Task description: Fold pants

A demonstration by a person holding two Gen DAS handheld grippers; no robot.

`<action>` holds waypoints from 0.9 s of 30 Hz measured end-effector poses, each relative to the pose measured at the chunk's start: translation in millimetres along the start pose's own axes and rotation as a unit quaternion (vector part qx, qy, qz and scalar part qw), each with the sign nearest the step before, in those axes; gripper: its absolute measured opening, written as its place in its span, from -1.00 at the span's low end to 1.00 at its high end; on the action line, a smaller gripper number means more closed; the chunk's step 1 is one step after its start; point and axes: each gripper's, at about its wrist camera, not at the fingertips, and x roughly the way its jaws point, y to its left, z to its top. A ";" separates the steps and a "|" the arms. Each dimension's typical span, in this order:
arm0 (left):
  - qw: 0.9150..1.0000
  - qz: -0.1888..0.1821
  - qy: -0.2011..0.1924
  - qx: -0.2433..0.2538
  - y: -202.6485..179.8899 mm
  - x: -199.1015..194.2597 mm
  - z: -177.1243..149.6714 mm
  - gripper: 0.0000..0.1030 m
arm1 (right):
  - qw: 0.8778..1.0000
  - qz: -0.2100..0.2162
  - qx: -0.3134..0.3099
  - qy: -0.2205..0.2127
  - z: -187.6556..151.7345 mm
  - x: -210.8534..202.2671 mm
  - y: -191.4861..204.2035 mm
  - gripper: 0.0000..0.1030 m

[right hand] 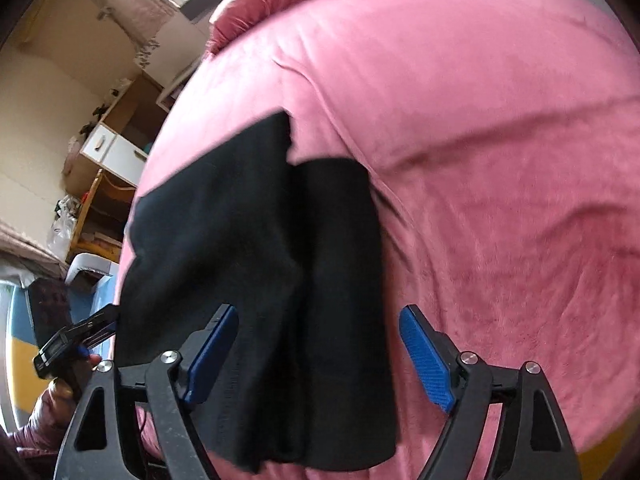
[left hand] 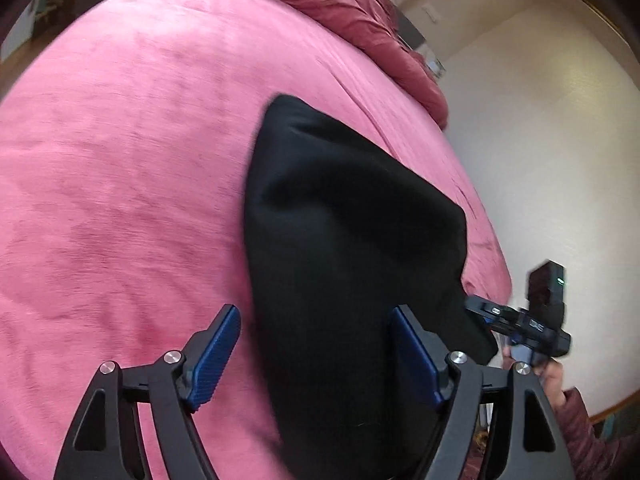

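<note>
**poster1:** Black fabric was the main thing in both views, the pants lay on a pink bedspread on the bed. In the left wrist view they ran from the bottom centre up toward the middle of the frame, a bit bunched and tented in the middle.

**poster2:** And the tools? Holding anything?

**poster1:** Nope. The left tool stood wide, blue pads apart, with the pants cloth showing between them but not pinched. Same deal for the right tool: spread wide at the bottom of its frame, the pants lying under and between the fingers, pads not pressing on them.

**poster2:** How did the pants look from the right side?

**poster1:** Like two long layers side by side, reaching from the bottom centre to the upper middle, with a seam-like line between them. Frames were pretty blurry though.

**poster2:** Anything else around?

**poster1:** A rumpled pink quilt at the top of the left view, and a wooden shelf unit at the left of the right view. Each camera also caught the other tool at the frame's edge, with a hand in a dark red sleeve on it.
</note>
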 end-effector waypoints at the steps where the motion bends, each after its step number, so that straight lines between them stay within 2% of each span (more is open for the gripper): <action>1: 1.000 -0.001 0.006 0.004 -2.8 5.2 1.5 0.53 | 1.000 0.009 0.003 0.009 0.0 5.2 -3.5 0.64; 3: 1.000 0.003 0.019 0.013 -5.7 18.8 6.2 0.53 | 1.000 0.021 0.010 0.019 1.7 13.9 -9.1 0.70; 7: 0.999 -0.011 0.044 -0.001 -6.0 35.0 9.2 0.52 | 0.997 0.055 -0.003 0.048 4.7 30.6 -8.4 0.69; 9: 0.998 -0.017 0.051 -0.007 -5.7 40.1 9.4 0.41 | 0.997 0.059 -0.023 0.054 5.3 38.1 -2.4 0.58; 11: 0.998 -0.020 0.053 -0.008 -7.1 43.2 8.8 0.32 | 0.996 0.054 -0.034 0.056 4.7 40.6 2.9 0.38; 12: 0.998 -0.024 0.052 -0.004 -8.6 43.0 8.7 0.19 | 0.996 0.054 -0.033 0.055 4.3 40.0 4.3 0.34; 14: 0.998 -0.035 0.046 0.010 -13.9 36.7 9.7 -0.02 | 0.997 0.051 -0.040 0.049 2.7 35.8 11.4 0.12; 17: 0.998 -0.045 0.032 0.034 -24.6 21.6 12.7 -0.12 | 0.997 0.042 -0.062 0.036 2.5 22.8 27.1 -0.05; 20: 0.998 -0.053 0.011 0.045 -32.3 4.4 19.3 -0.12 | 0.996 0.042 -0.082 0.021 9.1 10.0 46.2 -0.12; 27: 0.996 -0.028 -0.046 0.077 -34.4 -34.2 63.5 -0.12 | 0.990 0.068 -0.119 -0.013 50.6 5.9 90.9 -0.12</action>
